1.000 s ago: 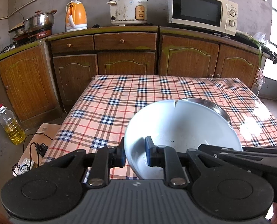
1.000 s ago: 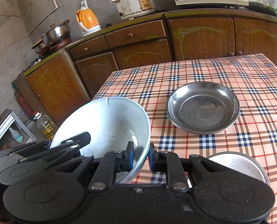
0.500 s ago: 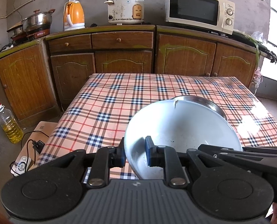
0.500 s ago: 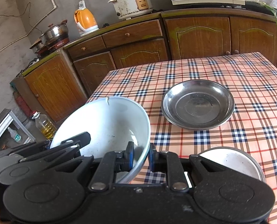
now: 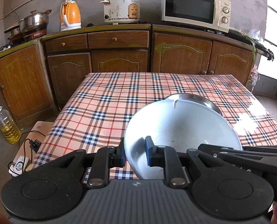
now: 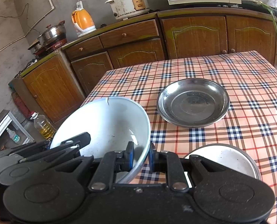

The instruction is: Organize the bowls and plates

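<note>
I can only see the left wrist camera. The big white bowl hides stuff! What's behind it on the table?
Observer: A shiny steel plate, empty, lying flat on the checked tablecloth.
Operator: Is there anything else on the table?
Observer: Yes, a smaller white dish near the table's front edge, partly hidden by the right gripper.
Operator: What's that gripper doing?
Observer: It pinches the white bowl by its rim, opposite the left gripper.

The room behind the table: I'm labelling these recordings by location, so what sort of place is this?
Most likely a home kitchen. A white rice cooker, an orange electric kettle and a cream microwave oven stand on brown wooden cabinets, behind a table with a checked cloth.
</note>
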Motion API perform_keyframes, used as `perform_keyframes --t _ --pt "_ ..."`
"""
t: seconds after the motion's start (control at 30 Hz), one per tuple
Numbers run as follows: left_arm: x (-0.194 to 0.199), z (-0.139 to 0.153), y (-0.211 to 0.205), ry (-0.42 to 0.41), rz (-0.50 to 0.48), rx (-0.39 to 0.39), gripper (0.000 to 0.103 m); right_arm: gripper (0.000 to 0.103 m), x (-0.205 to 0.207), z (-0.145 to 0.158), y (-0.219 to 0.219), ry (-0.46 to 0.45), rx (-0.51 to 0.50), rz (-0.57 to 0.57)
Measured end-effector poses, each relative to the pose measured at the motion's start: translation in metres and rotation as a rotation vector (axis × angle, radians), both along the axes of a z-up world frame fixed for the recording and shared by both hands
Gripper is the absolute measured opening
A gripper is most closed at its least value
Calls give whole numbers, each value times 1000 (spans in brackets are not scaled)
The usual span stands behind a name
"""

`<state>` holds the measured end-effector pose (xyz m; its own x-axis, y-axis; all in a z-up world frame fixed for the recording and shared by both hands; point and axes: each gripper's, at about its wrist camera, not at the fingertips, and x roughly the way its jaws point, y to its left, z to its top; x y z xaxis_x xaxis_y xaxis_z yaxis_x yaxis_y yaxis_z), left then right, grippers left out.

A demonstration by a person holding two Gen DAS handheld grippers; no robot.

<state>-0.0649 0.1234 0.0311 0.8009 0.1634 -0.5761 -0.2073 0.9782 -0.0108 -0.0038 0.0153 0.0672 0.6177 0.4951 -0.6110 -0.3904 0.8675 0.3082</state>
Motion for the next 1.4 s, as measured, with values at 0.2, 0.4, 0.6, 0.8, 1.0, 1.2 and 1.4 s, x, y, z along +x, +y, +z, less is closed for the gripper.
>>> perform_keyframes --t 0.2,0.4,0.6,0.8,1.0,1.2,1.4 --pt "-1 -1 -5 0 -13 2 19 21 -3 0 -6 -2 0 -12" --pt "-1 -2 -11 3 -25 2 19 21 -5 -2 -14 1 -2 -24" --pt "-1 -3 -17 7 -40 1 19 21 -8 -2 -22 4 -2 -38" --pt "-1 -4 -26 9 -56 3 19 21 -9 -2 -32 3 -4 -55" --pt "1 -4 -33 12 -73 7 19 21 -10 -3 -41 6 -3 -70" --pt "3 -6 -39 17 -91 10 19 21 -10 -5 -50 12 -2 -91" --pt "6 -7 -49 22 -112 12 19 21 -10 -7 -61 20 0 -114"
